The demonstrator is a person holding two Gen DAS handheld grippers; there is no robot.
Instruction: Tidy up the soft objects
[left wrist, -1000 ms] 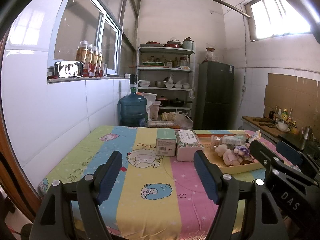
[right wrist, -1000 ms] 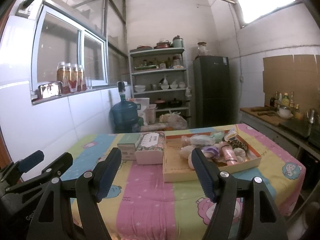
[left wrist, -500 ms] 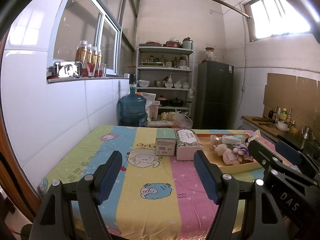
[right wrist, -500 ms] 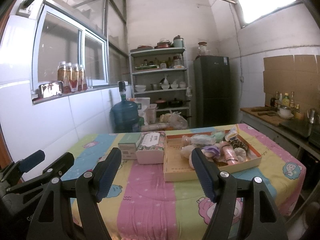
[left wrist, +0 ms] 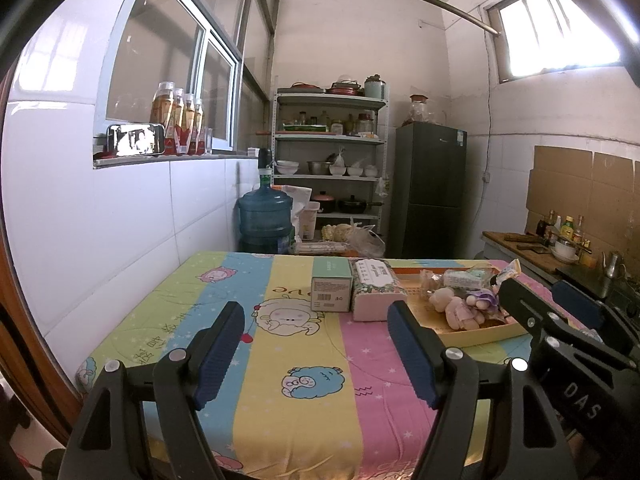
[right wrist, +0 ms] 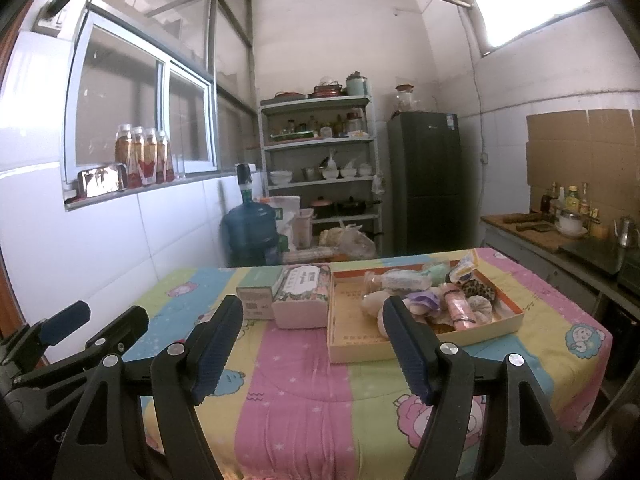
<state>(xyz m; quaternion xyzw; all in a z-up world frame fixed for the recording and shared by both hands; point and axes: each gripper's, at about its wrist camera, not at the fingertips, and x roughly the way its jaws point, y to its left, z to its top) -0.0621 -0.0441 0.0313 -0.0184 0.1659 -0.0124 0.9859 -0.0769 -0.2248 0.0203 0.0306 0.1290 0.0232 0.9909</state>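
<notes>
Left wrist view, compared with a second ago: we find nothing shifted on the table; our left gripper point(left wrist: 316, 330) hangs above the near edge as before, jaws spread wide and holding nothing; our right gripper point(right wrist: 312, 328) likewise, wide and empty.
Edges and room: the striped cartoon-print tablecloth point(left wrist: 296, 360) lies bare between the grippers and the boxes; its left side runs along the white tiled wall point(left wrist: 132, 216); the right gripper's black frame shows at the right of this view, beside the tray.
Containers: a shallow cardboard tray with orange rim point(right wrist: 360, 340) on the right half of the table, holding the soft objects point(right wrist: 436, 296), namely a pale plush toy point(left wrist: 454, 304), a pink roll, a leopard-print piece and wrapped packets, piled toward its far right; a floral tissue box point(right wrist: 302, 294) just left of the tray, touching a mint-green carton point(right wrist: 258, 288).
</notes>
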